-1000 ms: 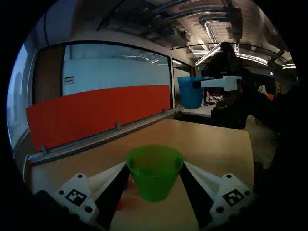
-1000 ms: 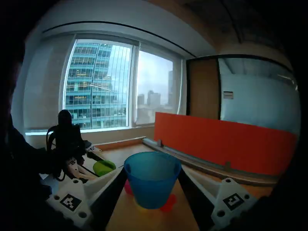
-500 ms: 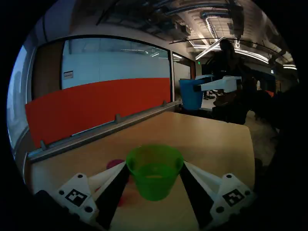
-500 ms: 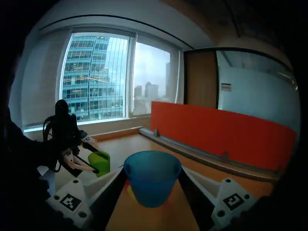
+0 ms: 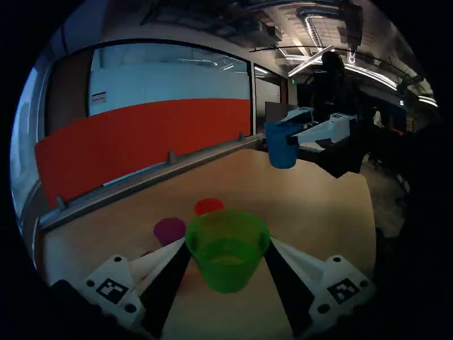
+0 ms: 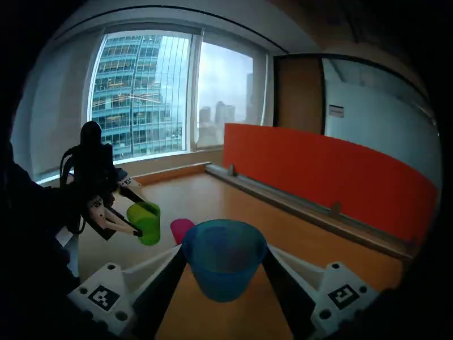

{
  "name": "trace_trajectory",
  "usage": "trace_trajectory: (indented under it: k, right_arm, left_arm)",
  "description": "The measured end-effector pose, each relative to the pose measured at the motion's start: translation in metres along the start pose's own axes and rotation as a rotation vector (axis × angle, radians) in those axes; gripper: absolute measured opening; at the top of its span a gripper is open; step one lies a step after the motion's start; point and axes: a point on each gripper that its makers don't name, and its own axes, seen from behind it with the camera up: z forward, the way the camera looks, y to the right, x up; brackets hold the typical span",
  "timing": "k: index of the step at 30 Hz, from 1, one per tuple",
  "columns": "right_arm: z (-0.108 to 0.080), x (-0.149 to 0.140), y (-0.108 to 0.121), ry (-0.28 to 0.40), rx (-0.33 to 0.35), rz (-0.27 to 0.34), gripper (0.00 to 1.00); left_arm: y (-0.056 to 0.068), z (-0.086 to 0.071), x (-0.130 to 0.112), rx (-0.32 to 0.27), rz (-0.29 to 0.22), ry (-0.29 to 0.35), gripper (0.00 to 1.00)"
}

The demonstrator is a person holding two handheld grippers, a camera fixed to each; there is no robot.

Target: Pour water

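Note:
My left gripper (image 5: 227,258) is shut on a green cup (image 5: 227,249) held upright above the wooden table (image 5: 317,198); it looks to hold a little liquid. My right gripper (image 6: 224,266) is shut on a blue cup (image 6: 224,258), also held upright. In the left gripper view the blue cup (image 5: 281,144) hangs farther off at the right, tilted slightly. In the right gripper view the green cup (image 6: 145,222) and the gripper holding it sit at the left, over the table.
A purple cup (image 5: 169,230) and a red cup (image 5: 208,206) stand on the table just beyond the green cup; the pink-purple cup (image 6: 182,229) also appears in the right gripper view. An orange partition (image 5: 141,136) with a metal rail runs along the table's far edge. Windows (image 6: 147,96) lie behind.
Both grippers have lifted and tipped down toward the table. The purple and red cups have come into view. The blue cup has dropped lower and nearer the green one.

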Motion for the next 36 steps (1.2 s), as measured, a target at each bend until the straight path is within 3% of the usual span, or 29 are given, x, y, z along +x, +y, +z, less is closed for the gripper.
trace_trajectory:
  k: [17, 36]
  right_arm:
    - [0.018, -0.05, 0.003, -0.105, 0.012, 0.014, 0.93]
    - [0.025, -0.094, 0.01, -0.194, 0.0, 0.015, 0.93]
  left_arm:
    - [0.007, 0.009, -0.04, -0.029, -0.015, -0.127, 0.86]
    - [0.016, 0.023, -0.08, -0.072, -0.022, -0.264, 0.87]
